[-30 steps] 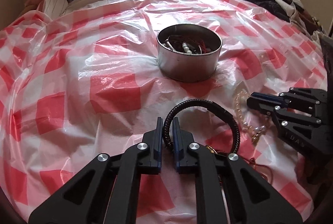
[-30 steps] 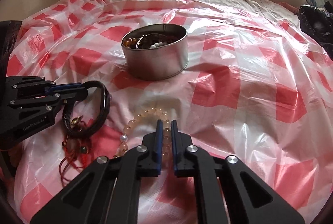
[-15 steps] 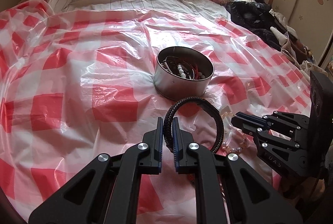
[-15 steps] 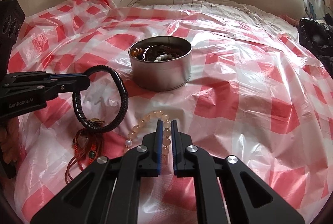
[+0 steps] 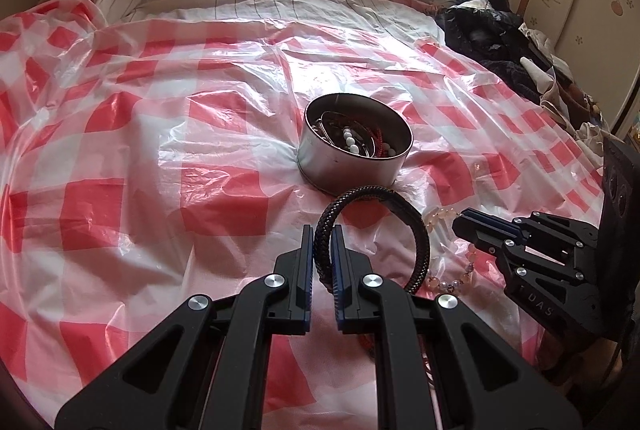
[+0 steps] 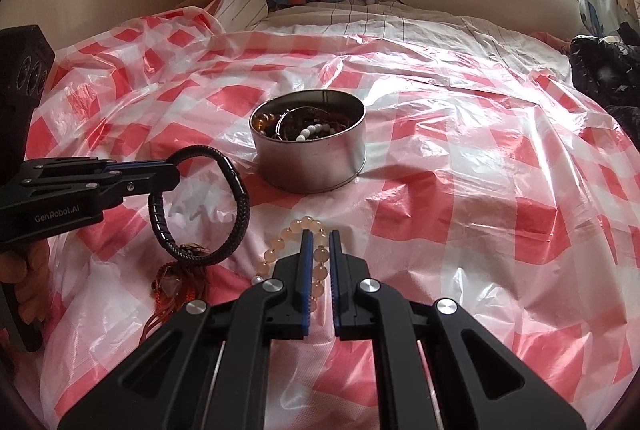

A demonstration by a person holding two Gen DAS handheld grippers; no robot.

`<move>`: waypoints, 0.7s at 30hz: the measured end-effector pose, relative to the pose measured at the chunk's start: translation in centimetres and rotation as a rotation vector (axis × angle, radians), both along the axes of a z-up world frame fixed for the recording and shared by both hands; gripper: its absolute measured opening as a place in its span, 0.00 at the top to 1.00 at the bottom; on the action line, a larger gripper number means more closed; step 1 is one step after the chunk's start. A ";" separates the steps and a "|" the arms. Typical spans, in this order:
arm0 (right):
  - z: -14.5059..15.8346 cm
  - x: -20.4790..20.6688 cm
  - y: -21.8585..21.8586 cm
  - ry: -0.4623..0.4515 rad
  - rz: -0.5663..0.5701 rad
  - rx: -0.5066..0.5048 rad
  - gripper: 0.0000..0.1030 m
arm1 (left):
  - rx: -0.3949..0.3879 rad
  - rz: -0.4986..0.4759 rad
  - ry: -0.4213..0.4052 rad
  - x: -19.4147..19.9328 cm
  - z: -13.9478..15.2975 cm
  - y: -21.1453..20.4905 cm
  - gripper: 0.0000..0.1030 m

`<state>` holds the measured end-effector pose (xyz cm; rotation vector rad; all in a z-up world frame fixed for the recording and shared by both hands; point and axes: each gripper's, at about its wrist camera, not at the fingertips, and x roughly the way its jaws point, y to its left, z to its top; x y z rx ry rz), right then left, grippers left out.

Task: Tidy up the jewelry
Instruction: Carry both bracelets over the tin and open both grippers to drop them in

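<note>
Over the middle of the bed, on the red-and-white checked plastic sheet (image 5: 168, 158), the left tongs (image 5: 322, 246) are pinched tight on a black braided bracelet (image 5: 416, 230), which hangs clear of the sheet as a loop, just short of the round metal tin (image 5: 344, 170). That tin already has a bunch of beads and bangles in it, so I'd say we're mid-way: this is the carry-to-the-tin step for the black bracelet.

The right tongs (image 6: 320, 242) are nearly closed too. A peach bead bracelet (image 6: 288, 234) lies on the sheet right under their tips, and a bead or two shows in the slit, but I honestly can't tell if they've got it pinched. A red corded piece (image 6: 176, 290) still sits on the sheet nearer the bed's front edge.

Next move, I reckon: bring the black loop over the tin's rim and let go cleanly so it drops inside without hanging on the edge.
</note>
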<state>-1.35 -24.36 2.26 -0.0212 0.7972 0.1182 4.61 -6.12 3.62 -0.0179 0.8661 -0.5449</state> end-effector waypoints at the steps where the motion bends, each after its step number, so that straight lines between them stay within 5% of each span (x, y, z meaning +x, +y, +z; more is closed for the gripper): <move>1: 0.1 0.0 -0.1 -0.004 -0.002 0.002 0.92 | -0.001 0.001 -0.001 0.0 0.0 0.0 0.93; 21: 1.4 -0.4 -1.7 -0.070 -0.043 0.110 0.92 | -0.016 0.010 -0.022 -0.2 0.4 0.3 0.93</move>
